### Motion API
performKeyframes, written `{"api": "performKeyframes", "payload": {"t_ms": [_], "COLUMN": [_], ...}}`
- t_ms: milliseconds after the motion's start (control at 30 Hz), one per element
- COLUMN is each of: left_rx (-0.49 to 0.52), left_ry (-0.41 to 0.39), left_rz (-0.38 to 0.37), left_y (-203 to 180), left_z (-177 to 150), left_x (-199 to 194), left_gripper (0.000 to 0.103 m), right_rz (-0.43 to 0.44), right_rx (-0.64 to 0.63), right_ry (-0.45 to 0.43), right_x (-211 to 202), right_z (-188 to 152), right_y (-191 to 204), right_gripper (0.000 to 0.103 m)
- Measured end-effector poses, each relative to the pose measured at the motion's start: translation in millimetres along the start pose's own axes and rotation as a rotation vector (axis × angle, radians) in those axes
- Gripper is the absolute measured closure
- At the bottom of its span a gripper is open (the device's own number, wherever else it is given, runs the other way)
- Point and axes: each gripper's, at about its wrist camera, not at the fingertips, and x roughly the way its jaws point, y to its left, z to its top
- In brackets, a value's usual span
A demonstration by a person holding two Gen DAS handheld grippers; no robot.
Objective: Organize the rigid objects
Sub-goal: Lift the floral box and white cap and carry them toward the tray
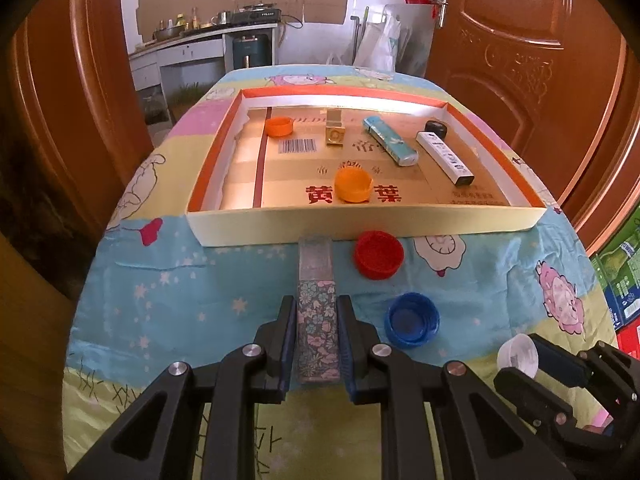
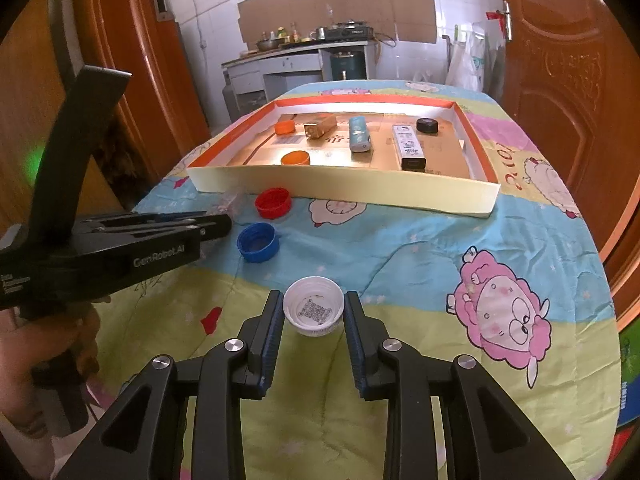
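Floral lighter (image 1: pixel 316 320), clear-capped, pinched between the pads of the left tool (image 1: pixel 317 340), lying lengthwise on the table cloth (image 1: pixel 160 280) just short of the near wall of the tray (image 1: pixel 360 224); cap end touching or nearly touching that wall, cannot tell which. White cap (image 2: pixel 314 306), open side up, pinched by the right tool (image 2: pixel 314 320) above the green band of the cloth near the table's front edge; square printed code legible inside, not readable.

Writing noted: "GenRobot.AI" on the left tool's side, right wrist view only. Large red Chinese characters and a barcode (image 1: pixel 298 146) on the tray's cardboard floor, left wrist view; mostly hidden behind the tray wall in the right wrist view. Small print on the white lighter (image 1: pixel 444 158), too small to read.

Tray contents, both views: two orange caps (image 1: pixel 353 185) (image 1: pixel 279 126), gold lighter (image 1: pixel 334 134), blue lighter (image 1: pixel 390 140), white lighter, black cap (image 1: pixel 436 128) toward the far right corner. Red cap (image 1: pixel 378 254) and blue cap (image 1: pixel 412 320) on the cloth between the tray and the front edge, both open side up, apart from each other.

Right wrist view alone: a hand (image 2: pixel 36 344) gripping the left tool's handle. Left wrist view alone: floral pattern of the lighter in full.
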Motion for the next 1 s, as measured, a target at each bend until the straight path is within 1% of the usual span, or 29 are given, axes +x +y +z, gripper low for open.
{"api": "performKeyframes", "payload": {"t_ms": [167, 267, 467, 767, 1000], "left_rx": [0.022, 0.027, 0.026, 0.01, 0.008], "left_ry": [0.023, 0.018, -0.01, -0.046, -0.089], "left_rz": [0.027, 0.04, 0.019, -0.002, -0.015], "left_y": [-4, -6, -4, 0, -1], "left_z": [4, 6, 4, 2, 11], "left_x": [8, 11, 10, -7, -29], "left_gripper": [0.082, 0.083, 0.083, 0.083, 0.083], "right_rz": [0.002, 0.001, -0.001, -0.006, -0.021], "right_rx": [0.004, 0.004, 0.013, 0.012, 0.014], "right_ry": [0.004, 0.002, 0.008, -0.01, -0.033], "right_x": [1, 2, 3, -4, -13], "right_z": [-1, 0, 0, 3, 11], "right_y": [0, -1, -5, -6, -11], "right_gripper": [0.072, 0.072, 0.072, 0.072, 0.072]}}
